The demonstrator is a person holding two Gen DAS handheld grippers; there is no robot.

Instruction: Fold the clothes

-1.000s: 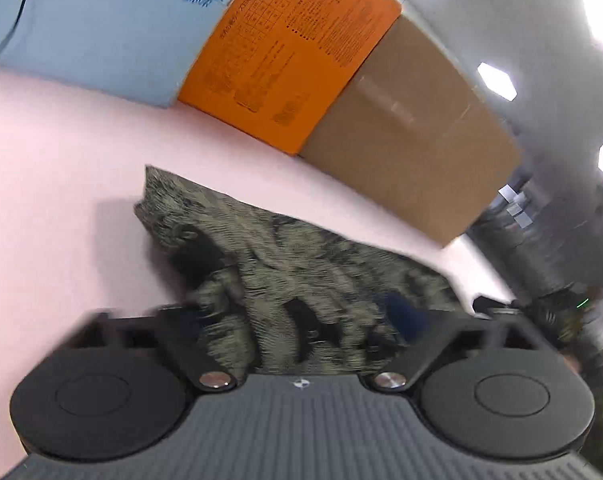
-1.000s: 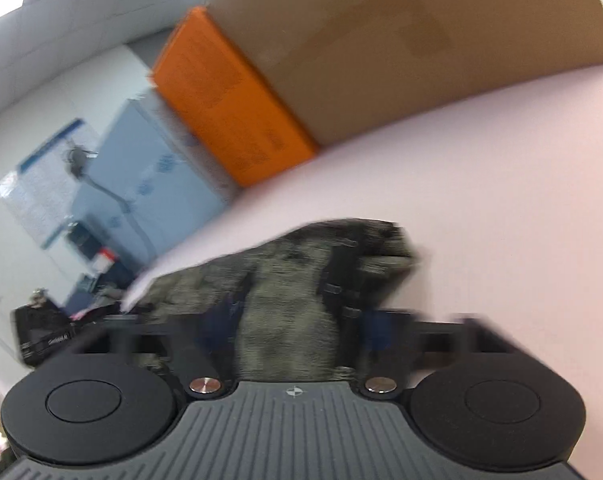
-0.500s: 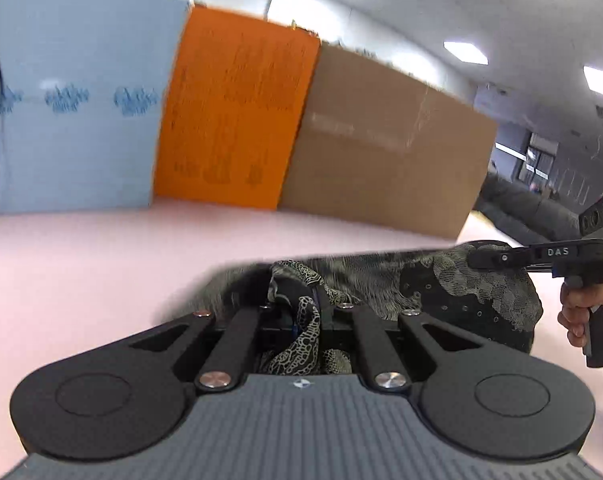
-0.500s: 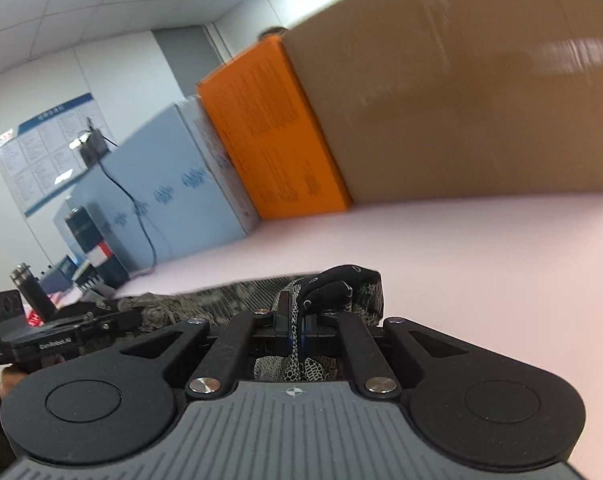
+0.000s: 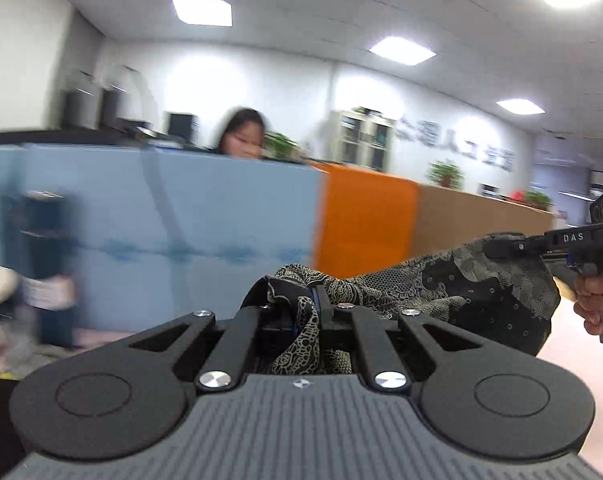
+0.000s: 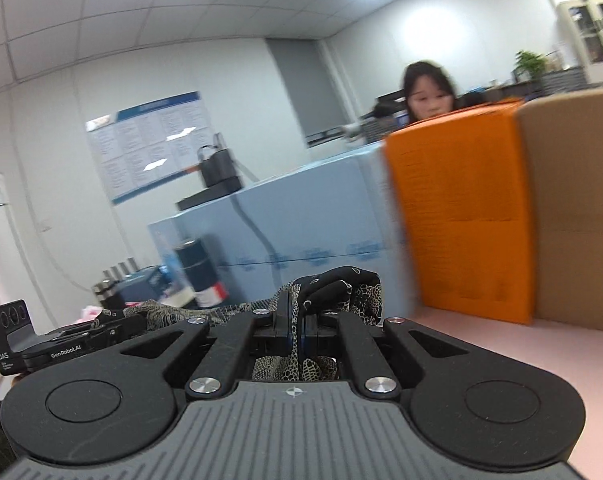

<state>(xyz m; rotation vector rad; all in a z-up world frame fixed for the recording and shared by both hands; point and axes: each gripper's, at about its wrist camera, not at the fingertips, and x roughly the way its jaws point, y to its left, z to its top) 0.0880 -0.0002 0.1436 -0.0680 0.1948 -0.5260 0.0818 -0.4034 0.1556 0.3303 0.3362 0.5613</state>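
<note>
Pinching opposite parts of one patterned garment, both grippers were clamped tight on cloth and carried it clear of the pink table. The left gripper had its jaws drawn together on a bunched fold of the dark, net-and-scale print fabric, which spilled out ahead of its fingertips and down between the linkage arms. From there the cloth ran away to that gripper's right, where the right gripper bit its far end and a hand gripped the handle below.

In the right wrist view the same held true: the right gripper was closed on a dark fold of the garment, and the left gripper showed off to its left with fabric at its tip. The cloth between them hung in a slack band rather than a taut line.

Holding two separated points looked like a way to let the garment hang open by its own weight, so that an edge could be laid down straight. How much cloth hung below could not be seen. An orange box, a brown carton and a blue box stood ahead of both grippers, with a person behind them.
</note>
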